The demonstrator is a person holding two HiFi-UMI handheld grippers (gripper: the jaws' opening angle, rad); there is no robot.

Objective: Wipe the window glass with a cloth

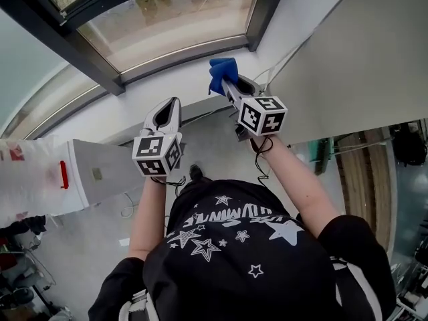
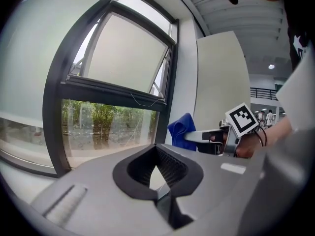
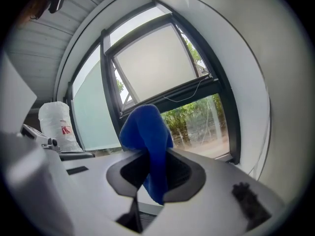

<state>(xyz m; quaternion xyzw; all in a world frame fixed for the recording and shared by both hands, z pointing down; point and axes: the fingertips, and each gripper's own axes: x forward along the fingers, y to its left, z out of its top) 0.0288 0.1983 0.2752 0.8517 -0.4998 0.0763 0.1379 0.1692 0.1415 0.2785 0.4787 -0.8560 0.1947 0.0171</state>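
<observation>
- The right gripper (image 1: 226, 84) is the nearer one to the glass (image 1: 175, 20). Its jaws are clamped on the blue cloth (image 1: 221, 72).
- The cloth stands out past the jaw tips, so it leads toward the pane. The lower frame (image 1: 187, 57) lies just ahead of it, and I judge the cloth is not yet touching the glass.
- The left gripper (image 1: 167, 109) is a little further back, with its jaws together and nothing between them.
</observation>
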